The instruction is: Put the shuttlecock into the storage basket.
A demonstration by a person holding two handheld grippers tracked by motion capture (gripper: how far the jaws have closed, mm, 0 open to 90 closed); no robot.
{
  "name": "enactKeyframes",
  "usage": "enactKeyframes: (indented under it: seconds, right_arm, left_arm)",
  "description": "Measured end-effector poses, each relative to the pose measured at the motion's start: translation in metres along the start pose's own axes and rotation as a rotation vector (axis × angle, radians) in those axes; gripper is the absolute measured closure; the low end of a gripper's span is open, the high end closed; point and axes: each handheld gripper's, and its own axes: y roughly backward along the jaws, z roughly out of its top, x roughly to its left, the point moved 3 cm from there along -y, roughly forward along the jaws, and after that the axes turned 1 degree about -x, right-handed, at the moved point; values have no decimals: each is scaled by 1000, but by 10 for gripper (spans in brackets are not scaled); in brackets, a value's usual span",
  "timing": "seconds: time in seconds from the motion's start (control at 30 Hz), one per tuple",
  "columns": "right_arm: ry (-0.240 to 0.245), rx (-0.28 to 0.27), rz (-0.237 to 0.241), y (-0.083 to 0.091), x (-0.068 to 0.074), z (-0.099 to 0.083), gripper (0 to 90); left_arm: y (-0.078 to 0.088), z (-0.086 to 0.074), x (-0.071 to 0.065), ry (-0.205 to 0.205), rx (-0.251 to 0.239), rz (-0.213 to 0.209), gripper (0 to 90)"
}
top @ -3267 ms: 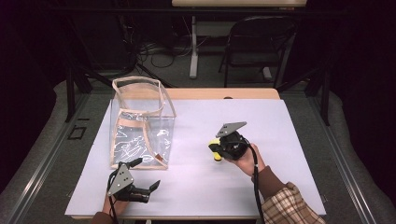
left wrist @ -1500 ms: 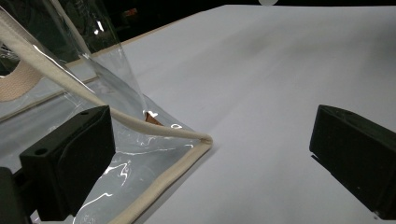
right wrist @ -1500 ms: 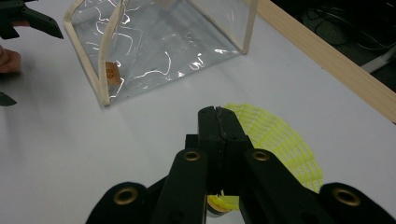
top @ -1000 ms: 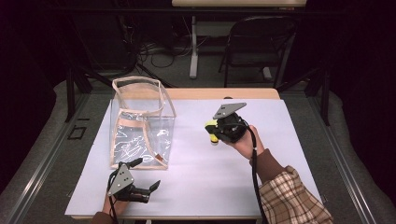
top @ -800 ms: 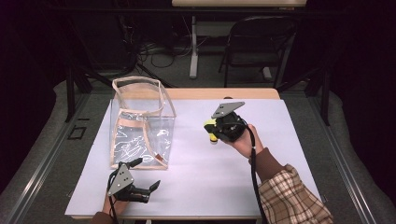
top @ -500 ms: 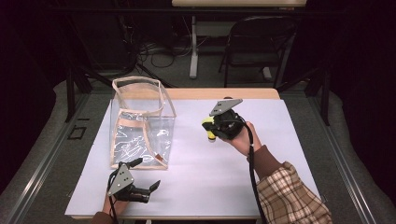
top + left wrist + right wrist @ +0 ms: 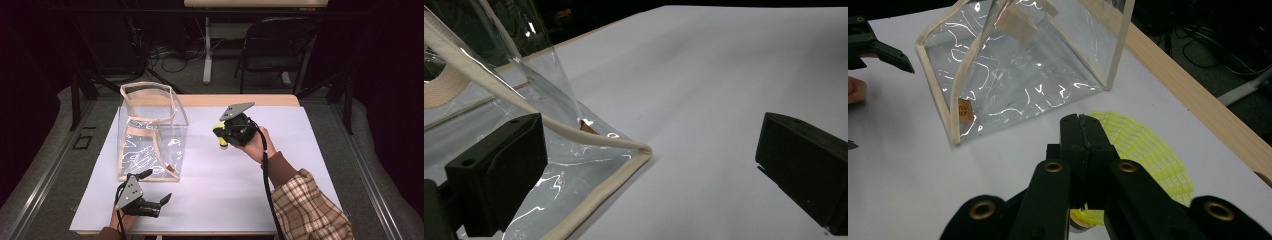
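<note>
We hold the yellow mesh piece (image 7: 1143, 145) pinched in our right gripper (image 7: 223, 135), above the white table (image 7: 300, 150) just right of the clear bag (image 7: 150, 135). Our left gripper (image 7: 155, 187) rests wide apart at the bag's near corner.

Dark room, light falling on desk (image 7: 300, 165) alone. Desk top white, wood edge along far side. Grey carpet floor (image 7: 380, 150) around it. Behind desk: black folding chair (image 7: 272, 52), white post (image 7: 207, 50) of second table, tangled cables (image 7: 160, 52) on floor. Black metal frame legs (image 7: 75, 95) at both sides.
</note>
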Motion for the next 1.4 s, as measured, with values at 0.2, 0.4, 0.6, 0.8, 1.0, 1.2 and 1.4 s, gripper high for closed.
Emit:
enactKeyframes:
  seconds: [0.2,0.4,0.6,0.8,1.0,1.2,1.4]
  right_arm:
    - [8,-3,1,-2,1,6,900]
    - [14,-8,2,-3,0,13,900]
    - [22,-9,4,-6,1,19,900]
    - [26,-10,6,-8,1,22,900]
    - [33,-15,5,-8,1,26,900]
    - [35,-23,3,-7,1,30,900]
    - [37,-29,2,-7,1,34,900]
  left_arm:
    - [0,0,0,1,0,0,1]
    - [0,0,0,3,-3,1,1]
    - [0,0,0,0,-2,1,1]
    - [0,0,0,1,0,-1,1]
    - [0,0,0,1,-1,-1,1]
    - [0,0,0,2,-1,-2,1]
    - [0,0,0,2,-1,-2,1]
